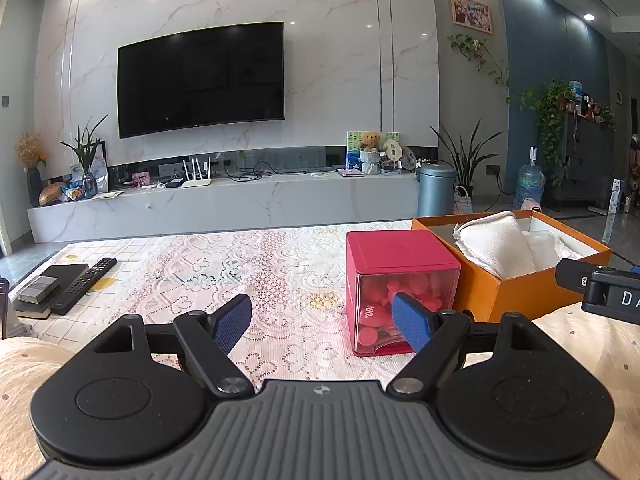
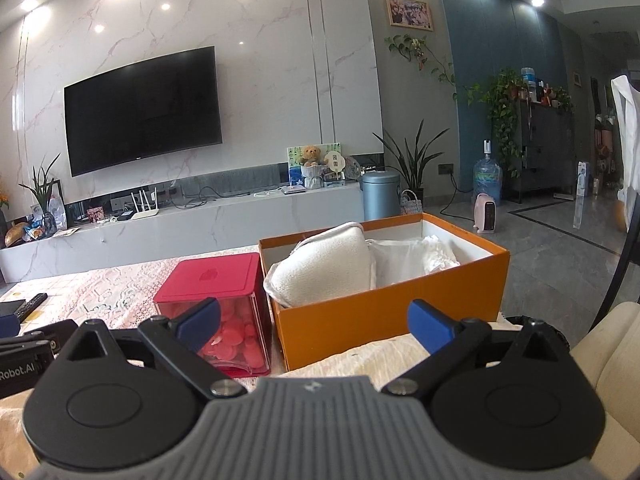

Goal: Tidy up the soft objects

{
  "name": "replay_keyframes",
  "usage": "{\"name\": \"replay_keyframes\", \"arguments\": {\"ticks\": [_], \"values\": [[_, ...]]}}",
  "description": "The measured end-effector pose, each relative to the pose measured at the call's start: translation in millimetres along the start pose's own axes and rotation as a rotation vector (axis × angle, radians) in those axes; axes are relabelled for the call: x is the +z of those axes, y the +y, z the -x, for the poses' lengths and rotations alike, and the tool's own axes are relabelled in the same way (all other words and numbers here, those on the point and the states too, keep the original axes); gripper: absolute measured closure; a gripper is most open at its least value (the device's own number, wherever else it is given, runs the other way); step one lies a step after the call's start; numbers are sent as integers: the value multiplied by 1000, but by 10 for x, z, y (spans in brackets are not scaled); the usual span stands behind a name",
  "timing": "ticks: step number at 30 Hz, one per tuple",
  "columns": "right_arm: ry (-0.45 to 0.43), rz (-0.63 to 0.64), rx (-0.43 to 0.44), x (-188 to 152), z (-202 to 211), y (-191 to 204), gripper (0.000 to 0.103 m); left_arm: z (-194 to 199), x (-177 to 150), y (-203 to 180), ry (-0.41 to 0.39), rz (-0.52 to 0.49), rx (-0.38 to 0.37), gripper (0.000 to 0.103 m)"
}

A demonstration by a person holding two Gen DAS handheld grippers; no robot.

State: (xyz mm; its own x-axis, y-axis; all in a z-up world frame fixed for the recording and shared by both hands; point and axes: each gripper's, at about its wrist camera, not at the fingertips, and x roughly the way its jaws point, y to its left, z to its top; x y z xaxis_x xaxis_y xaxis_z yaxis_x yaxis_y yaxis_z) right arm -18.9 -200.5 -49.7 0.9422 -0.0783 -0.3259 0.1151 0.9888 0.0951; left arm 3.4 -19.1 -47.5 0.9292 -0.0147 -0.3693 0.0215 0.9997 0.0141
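Note:
An orange box [image 2: 380,316] [image 1: 516,292] stands on the lace-covered table. Inside it lie a rolled white towel [image 2: 328,272] [image 1: 496,246] at the left and more white cloth [image 2: 424,254] [image 1: 548,246] at the right. My right gripper [image 2: 316,322] is open in front of the box's near wall, holding nothing. In the left wrist view my left gripper [image 1: 322,320] is open and empty above the table, to the left of the box. Part of the right gripper [image 1: 600,290] shows at that view's right edge.
A red container with a clear front full of pink pieces [image 1: 400,292] [image 2: 224,308] stands just left of the box. A remote and a dark book [image 1: 72,286] lie at the table's far left. A cream cushion [image 2: 608,348] sits at the right.

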Motion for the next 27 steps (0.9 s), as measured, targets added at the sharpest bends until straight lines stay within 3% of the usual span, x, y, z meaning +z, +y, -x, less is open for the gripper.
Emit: {"name": "replay_keyframes", "arguments": {"ticks": [27], "values": [[12, -16, 8, -2, 11, -15, 5, -9, -13, -4, 11, 1, 2, 9]]}}
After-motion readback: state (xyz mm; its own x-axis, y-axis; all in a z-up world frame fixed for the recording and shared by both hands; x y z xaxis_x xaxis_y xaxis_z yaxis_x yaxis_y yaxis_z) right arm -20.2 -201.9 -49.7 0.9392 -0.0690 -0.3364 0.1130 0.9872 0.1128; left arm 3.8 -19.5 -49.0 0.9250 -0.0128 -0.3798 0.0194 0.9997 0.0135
